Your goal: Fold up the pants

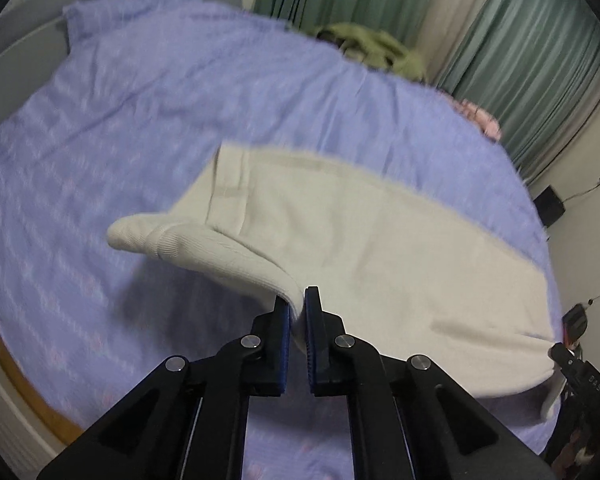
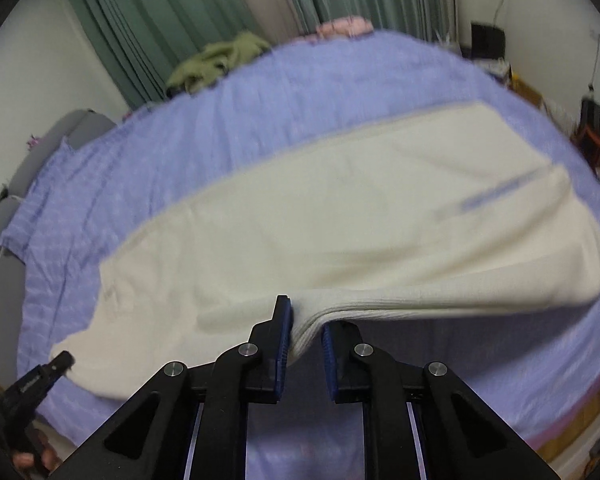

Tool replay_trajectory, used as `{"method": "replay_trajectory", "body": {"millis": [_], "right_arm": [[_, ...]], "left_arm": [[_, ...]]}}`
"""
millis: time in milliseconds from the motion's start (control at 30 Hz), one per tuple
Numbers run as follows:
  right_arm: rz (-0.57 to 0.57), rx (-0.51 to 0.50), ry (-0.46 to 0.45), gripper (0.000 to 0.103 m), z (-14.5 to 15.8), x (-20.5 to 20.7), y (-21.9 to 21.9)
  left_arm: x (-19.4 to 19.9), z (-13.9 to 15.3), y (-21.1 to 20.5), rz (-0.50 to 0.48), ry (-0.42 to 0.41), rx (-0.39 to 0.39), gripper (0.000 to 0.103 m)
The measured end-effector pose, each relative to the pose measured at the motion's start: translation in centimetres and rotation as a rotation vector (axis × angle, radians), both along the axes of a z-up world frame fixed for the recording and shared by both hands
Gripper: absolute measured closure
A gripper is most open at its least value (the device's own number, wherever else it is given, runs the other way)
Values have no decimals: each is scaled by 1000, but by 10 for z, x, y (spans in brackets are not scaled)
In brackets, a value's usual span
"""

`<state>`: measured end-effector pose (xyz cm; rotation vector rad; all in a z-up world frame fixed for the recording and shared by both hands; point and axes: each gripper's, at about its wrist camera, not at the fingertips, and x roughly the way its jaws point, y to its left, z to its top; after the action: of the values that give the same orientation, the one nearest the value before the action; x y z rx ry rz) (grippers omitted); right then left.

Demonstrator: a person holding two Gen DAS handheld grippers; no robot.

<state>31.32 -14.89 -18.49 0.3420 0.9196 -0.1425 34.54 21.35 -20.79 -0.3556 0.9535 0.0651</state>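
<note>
Spread across the lavender bed sheet [image 1: 100,128]: cream pants [image 1: 360,240], lying lengthwise, near edge lifted clear of the bed. Clamped on one ribbed end of that edge: left gripper [image 1: 298,312], pads pressed tight on the fabric. Clamped on a thicker bunch of the same edge: right gripper [image 2: 306,320], jaws closed on several layers. For a clean fold: keep both grips level, hold the edge taut between them, carry it over the far half, lower evenly. At the far bedside: green curtains [image 2: 148,32], an olive garment [image 1: 374,46], something pink [image 2: 342,26], probably cloth, blurred. Nothing lying in the fold path.
</note>
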Motion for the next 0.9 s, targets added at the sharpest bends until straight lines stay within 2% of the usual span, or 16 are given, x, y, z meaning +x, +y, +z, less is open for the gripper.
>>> {"method": "replay_trajectory", "body": {"millis": [167, 333, 533, 733, 900], "right_arm": [[21, -17, -67, 87, 22, 58, -6], [71, -43, -69, 87, 19, 133, -6], [144, -124, -25, 87, -15, 206, 6], [205, -141, 51, 87, -61, 269, 13], [209, -147, 124, 87, -96, 296, 16]], "left_arm": [[61, 20, -10, -12, -67, 35, 95], [129, 13, -22, -15, -70, 77, 95], [214, -30, -16, -21, 17, 103, 95], [259, -73, -14, -31, 86, 126, 94], [285, -103, -15, -46, 137, 145, 94]]}}
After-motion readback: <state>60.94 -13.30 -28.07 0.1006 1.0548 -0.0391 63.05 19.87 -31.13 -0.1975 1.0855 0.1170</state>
